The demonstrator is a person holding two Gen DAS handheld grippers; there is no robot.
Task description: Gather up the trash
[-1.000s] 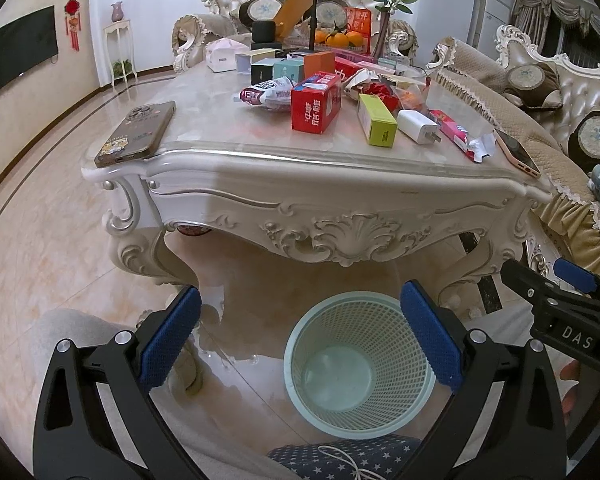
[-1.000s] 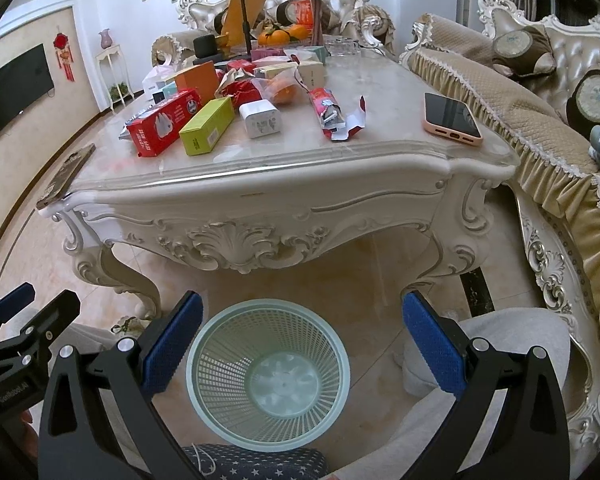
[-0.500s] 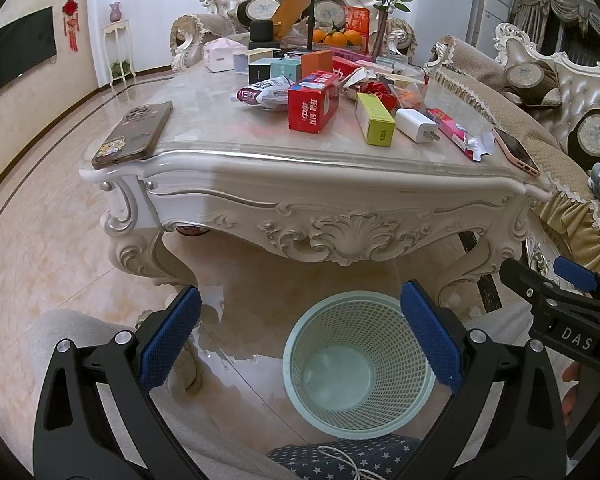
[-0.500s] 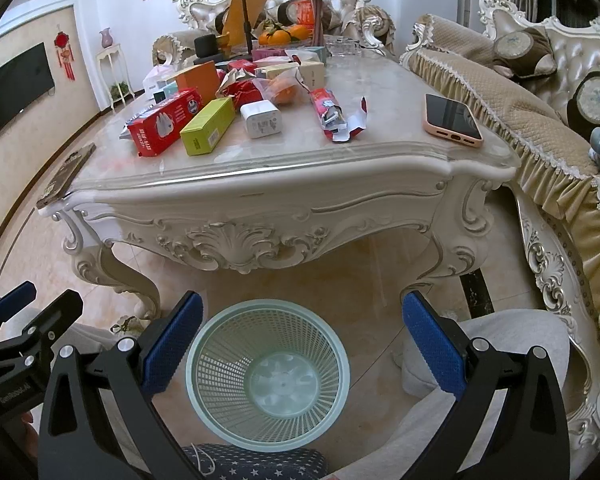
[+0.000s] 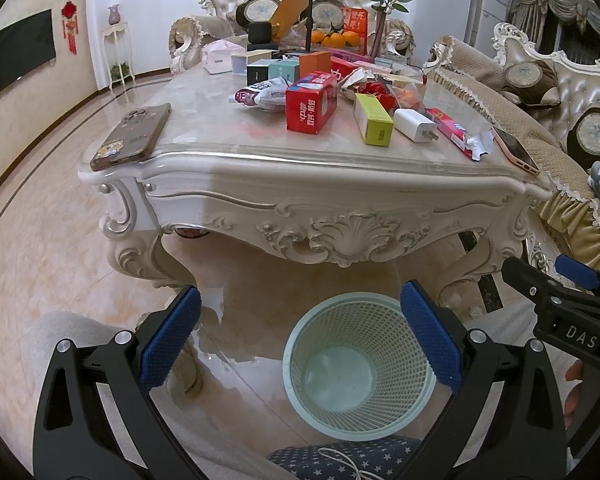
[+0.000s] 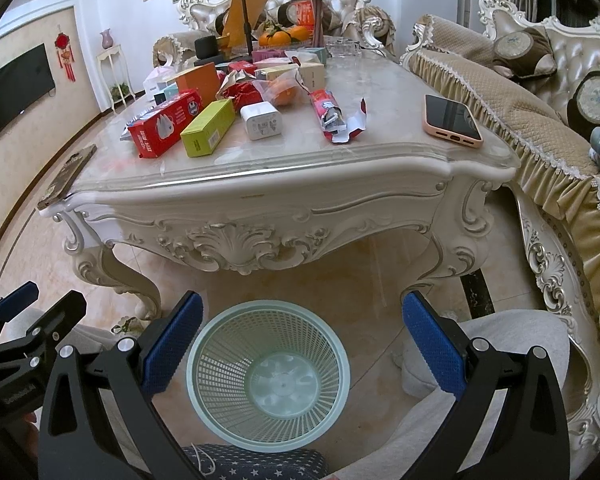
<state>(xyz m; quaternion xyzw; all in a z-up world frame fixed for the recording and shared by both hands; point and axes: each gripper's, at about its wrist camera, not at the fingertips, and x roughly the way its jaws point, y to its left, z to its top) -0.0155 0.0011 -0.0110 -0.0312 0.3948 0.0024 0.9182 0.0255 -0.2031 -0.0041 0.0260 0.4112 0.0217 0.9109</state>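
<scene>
We hold left claw (image 5: 300,336) and right claw (image 6: 302,334) apart, empty; basket (image 6: 236,420) at 6 o'clock awaits torn wrapper (image 6: 336,118) from surface (image 6: 380,160).

Box (image 5: 310,103) print too small to read

Waste basket (image 6: 267,376) stands on the floor before the table (image 6: 260,184). On the table, left to right: phone (image 5: 132,136) at the left corner, carton (image 6: 166,123), box (image 6: 209,127), charger (image 6: 262,121), torn wrapper (image 6: 334,115), second phone (image 6: 452,120). Sofa (image 6: 540,128) lies right of the table.
</scene>
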